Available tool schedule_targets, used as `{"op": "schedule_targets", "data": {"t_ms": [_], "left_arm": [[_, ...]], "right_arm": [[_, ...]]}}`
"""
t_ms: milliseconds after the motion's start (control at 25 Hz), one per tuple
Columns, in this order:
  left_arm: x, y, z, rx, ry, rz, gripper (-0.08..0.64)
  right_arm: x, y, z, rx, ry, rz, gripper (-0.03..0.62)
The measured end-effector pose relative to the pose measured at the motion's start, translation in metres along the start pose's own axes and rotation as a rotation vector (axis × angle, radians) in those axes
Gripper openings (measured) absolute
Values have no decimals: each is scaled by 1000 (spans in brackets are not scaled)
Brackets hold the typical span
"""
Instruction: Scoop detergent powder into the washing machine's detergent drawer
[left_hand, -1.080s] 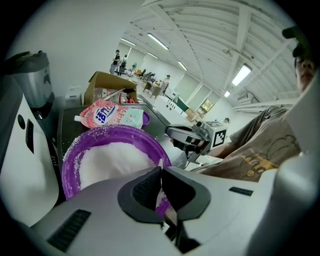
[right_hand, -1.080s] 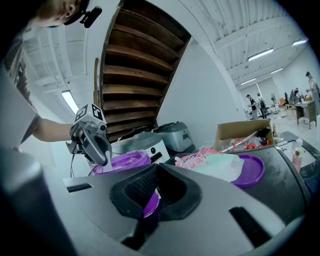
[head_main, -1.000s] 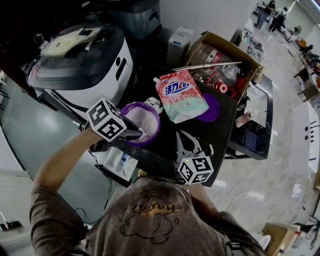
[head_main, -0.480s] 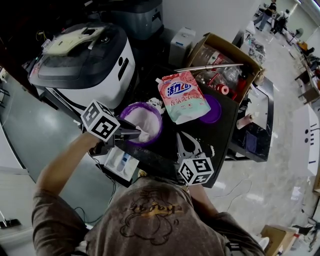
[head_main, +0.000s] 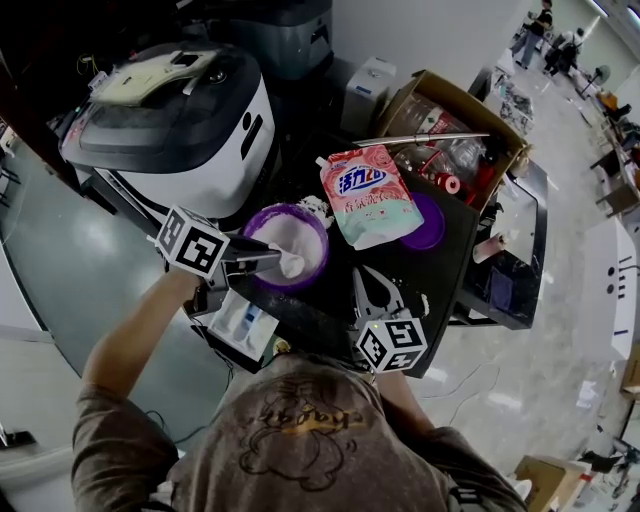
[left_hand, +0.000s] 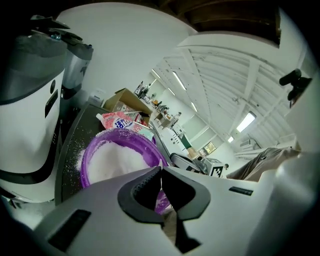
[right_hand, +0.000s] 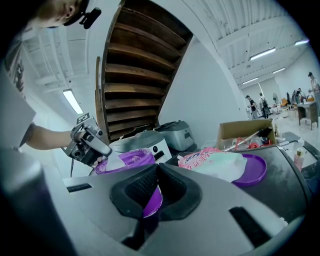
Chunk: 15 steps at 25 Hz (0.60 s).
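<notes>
Scoop: a white scoop (head_main: 291, 263) lies with its cup end on the heap of powder (left_hand: 117, 160), on the side of the heap nearest the person.
Left tongs: the left tongs (left_hand: 161, 175) are closed on the scoop's thin handle and reach over the bowl from the washing machine side.
Right tongs: the right tongs (right_hand: 157, 170) are closed at the tips, with a purple piece (right_hand: 152, 202) caught in the hollow behind them. I cannot tell what it belongs to. They sit low over the desk (head_main: 420, 280), near the person and off to the side of the bowl.
Bowl: the purple bowl (left_hand: 86, 162) stands on the desk just beside the washing machine (head_main: 170, 120). It is well filled, and loose grains lie on the dark top by its rim.
Bag: a pink detergent bag (head_main: 370, 195) lies flat beside the bowl, partly over a purple lid (head_main: 432, 222).
Drawer: a white tray with blue insets (head_main: 240, 322) sits at the desk's near edge, below the left tongs. I take it to be the detergent drawer. Whether any powder is in it is too small to tell.
Done so far: the powder is out in the bowl, and the scoop is gripped and in the powder.
Left to do: by my reading, the whole delivery remains. The loaded scoop must be lifted, kept level over the rim, carried to the drawer and tipped out there.
</notes>
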<state>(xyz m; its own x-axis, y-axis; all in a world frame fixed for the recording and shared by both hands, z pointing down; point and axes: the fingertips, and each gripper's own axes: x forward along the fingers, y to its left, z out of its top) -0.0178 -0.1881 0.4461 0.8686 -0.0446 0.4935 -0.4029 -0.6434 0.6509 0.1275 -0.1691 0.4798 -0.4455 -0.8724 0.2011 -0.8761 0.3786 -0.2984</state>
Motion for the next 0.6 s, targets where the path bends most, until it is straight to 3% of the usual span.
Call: {"op": "schedule_targets", "data": {"t_ms": [600], "left_arm": [[-19,1,10,-150,-299,9,23]], "right_arm": [[-1,14,-1,-21,17,32,3]]}}
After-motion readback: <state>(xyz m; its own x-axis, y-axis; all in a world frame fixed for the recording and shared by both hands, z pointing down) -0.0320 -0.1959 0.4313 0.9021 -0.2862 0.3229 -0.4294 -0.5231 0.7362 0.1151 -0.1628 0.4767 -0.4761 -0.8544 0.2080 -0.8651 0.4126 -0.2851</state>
